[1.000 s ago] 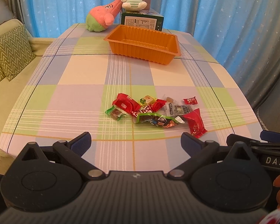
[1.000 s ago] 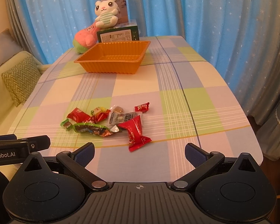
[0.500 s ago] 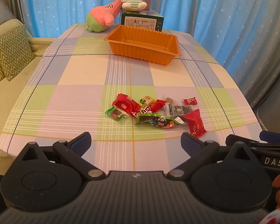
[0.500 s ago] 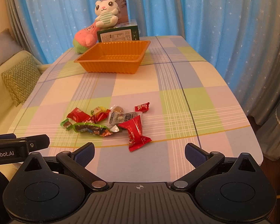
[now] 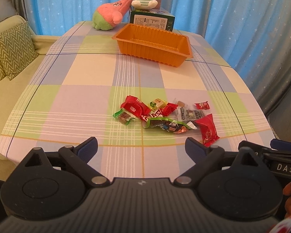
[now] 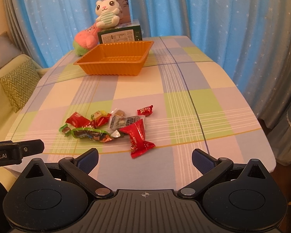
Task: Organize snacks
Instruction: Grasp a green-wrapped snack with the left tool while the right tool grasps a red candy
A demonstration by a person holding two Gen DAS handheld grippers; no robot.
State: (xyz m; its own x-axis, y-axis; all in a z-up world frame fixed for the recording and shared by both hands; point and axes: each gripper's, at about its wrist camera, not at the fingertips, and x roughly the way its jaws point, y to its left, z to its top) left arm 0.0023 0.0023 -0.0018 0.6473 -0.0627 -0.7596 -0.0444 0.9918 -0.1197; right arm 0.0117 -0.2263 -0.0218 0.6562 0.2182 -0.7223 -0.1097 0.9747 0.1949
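left claw (image 5: 141, 148): wide apart, closing a little, nothing in it
right claw (image 6: 145, 158): wide apart, holding nothing
snacks (image 5: 164, 117): piled on counter (image 5: 87, 97)
orange tray (image 5: 155, 43): far back, empty

snacks (image 5: 164, 116) mid table (image 5: 87, 73) | tray (image 5: 153, 42) behind | box (image 5: 151, 20) behind tray

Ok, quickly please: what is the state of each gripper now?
Left gripper: jaws closing slightly, nothing between them.
Right gripper: open, holding nothing.
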